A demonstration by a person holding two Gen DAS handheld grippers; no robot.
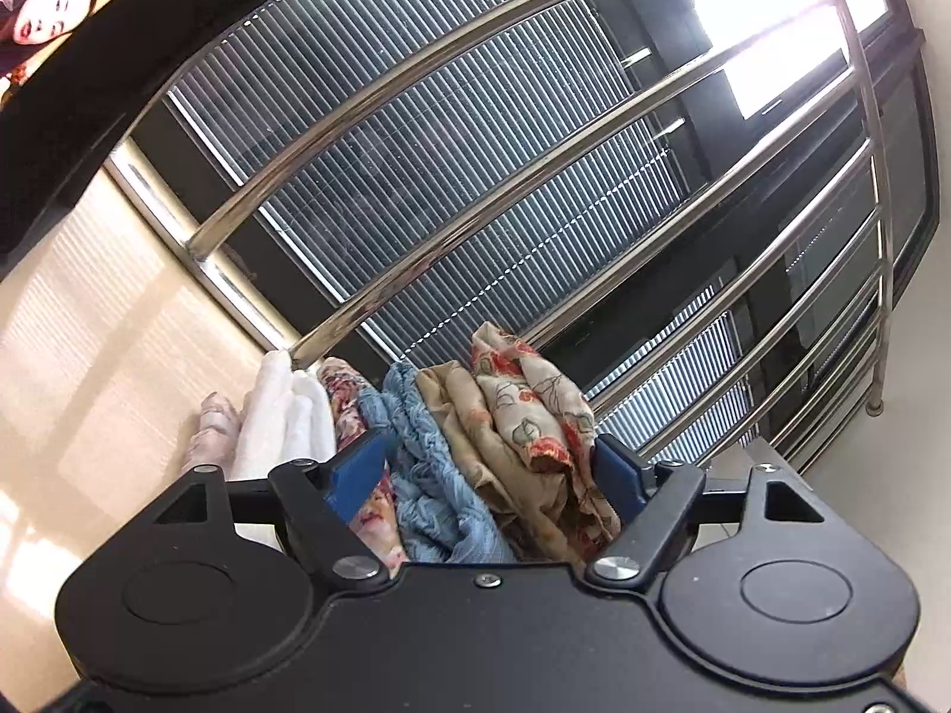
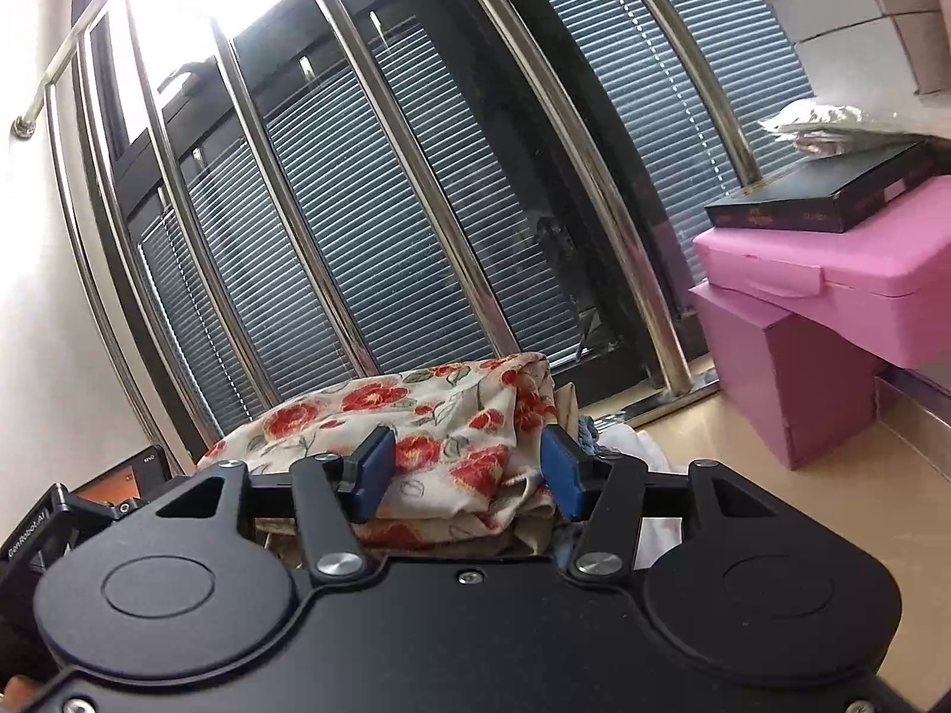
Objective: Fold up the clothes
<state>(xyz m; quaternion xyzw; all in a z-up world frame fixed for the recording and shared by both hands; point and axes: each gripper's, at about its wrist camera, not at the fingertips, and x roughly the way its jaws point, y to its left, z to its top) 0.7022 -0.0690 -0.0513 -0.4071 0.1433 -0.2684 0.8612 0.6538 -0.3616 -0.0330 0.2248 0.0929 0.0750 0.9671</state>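
A pile of folded clothes lies on the beige floor by the window rail. In the left wrist view I see a white cloth (image 1: pixel 285 416), a blue knit cloth (image 1: pixel 422 475), a tan cloth (image 1: pixel 469 428) and a cream cloth with red flowers (image 1: pixel 535 404). My left gripper (image 1: pixel 493 469) is open, its blue pads on either side of the pile. In the right wrist view the flowered cloth (image 2: pixel 434 422) lies on top of the stack. My right gripper (image 2: pixel 469 469) is open around its near edge.
A steel railing (image 1: pixel 535 136) and slatted blinds (image 2: pixel 368 208) stand just behind the pile. Pink boxes (image 2: pixel 832 309) with a dark flat box (image 2: pixel 820 202) on top stand to the right. A phone screen (image 1: pixel 59 18) shows at the upper left.
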